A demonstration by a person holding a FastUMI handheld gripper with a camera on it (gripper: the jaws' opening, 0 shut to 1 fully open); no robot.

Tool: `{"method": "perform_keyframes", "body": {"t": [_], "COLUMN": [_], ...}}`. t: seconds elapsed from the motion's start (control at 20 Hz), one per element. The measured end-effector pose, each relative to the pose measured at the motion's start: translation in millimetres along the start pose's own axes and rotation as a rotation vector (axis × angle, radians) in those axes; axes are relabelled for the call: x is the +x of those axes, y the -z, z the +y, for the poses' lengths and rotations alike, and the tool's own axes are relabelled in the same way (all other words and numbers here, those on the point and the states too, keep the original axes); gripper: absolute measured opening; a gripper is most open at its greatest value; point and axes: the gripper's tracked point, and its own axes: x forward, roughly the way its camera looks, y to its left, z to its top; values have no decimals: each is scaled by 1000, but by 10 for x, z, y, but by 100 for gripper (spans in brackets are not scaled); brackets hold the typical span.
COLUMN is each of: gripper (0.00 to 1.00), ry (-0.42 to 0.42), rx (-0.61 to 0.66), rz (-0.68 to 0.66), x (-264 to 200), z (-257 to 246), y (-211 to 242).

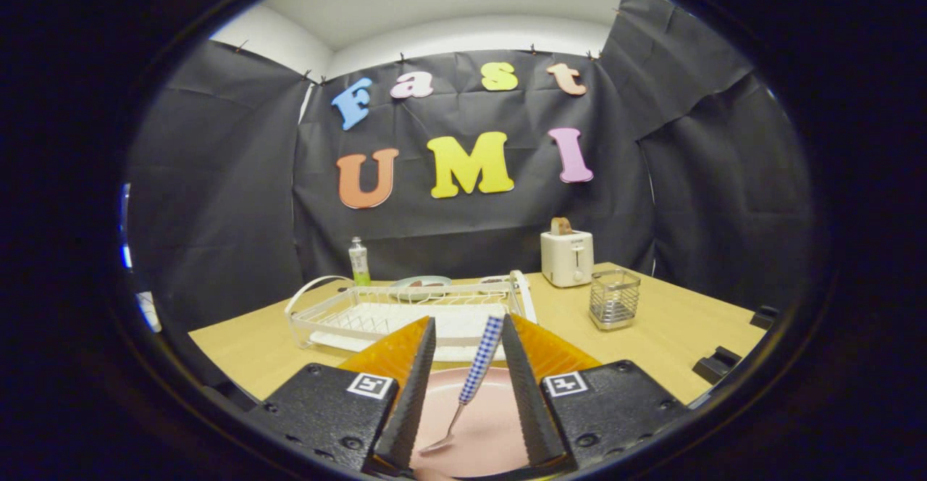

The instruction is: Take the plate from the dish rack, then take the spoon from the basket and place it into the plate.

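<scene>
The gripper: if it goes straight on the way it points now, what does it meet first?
Probably the white dish rack, just beyond the gripper. The fingers stand open, the checked-handled spoon between them over the pink plate. Depth is unclear.

No legible writing on bottle or toaster, square coded tags on gripper, jaws apart around spoon
</scene>
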Motion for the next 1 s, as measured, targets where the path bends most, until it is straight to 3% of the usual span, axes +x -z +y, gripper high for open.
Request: {"method": "perform_keyframes", "body": {"t": [0.2, 0.35, 1.0], "gripper": [87, 100, 100], "ry": [6, 21, 60], "rx": [-1, -2, -62], "rz": [16, 4, -39], "x": [-71, -159, -817], "z": [-126, -212, -595], "y": [-112, -266, -1117]}}
